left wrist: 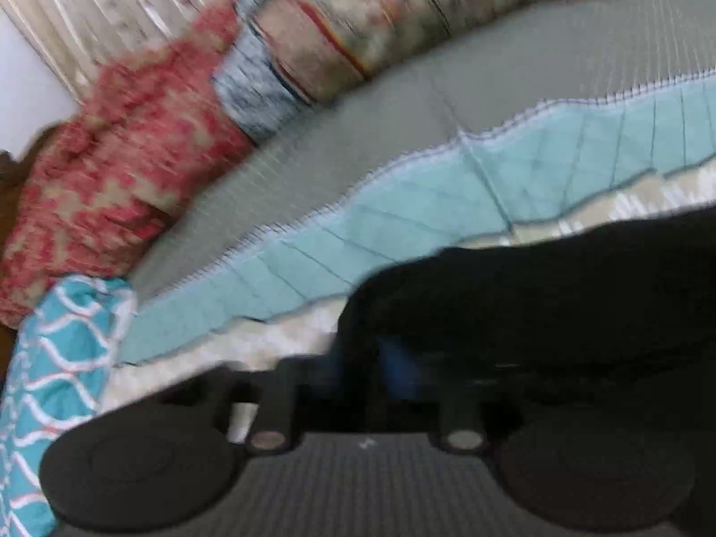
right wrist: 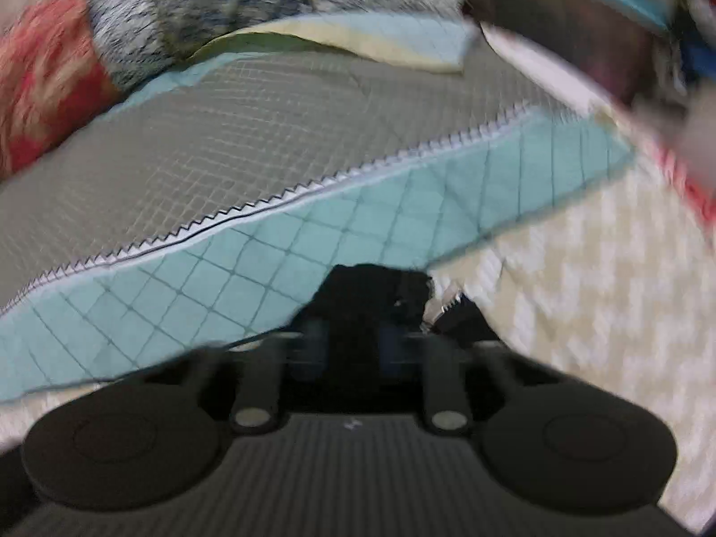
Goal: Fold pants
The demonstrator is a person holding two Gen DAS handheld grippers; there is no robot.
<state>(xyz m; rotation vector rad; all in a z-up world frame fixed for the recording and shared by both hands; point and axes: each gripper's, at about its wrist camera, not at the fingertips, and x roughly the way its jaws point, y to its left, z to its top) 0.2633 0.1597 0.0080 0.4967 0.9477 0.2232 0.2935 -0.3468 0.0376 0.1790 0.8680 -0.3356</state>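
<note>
The black pants fill the lower right of the left wrist view, draped over my left gripper, which is shut on their cloth. In the right wrist view a bunched black piece of the pants sits between the fingers of my right gripper, which is shut on it; a zipper end shows beside it. Both views are blurred by motion. The rest of the pants is hidden in the right wrist view.
A quilted grey and light-blue bedspread covers the bed, also in the right wrist view. A cream patterned sheet lies at the right. Red-patterned bedding, a blue-grey pillow and a teal patterned cloth lie at the back and left.
</note>
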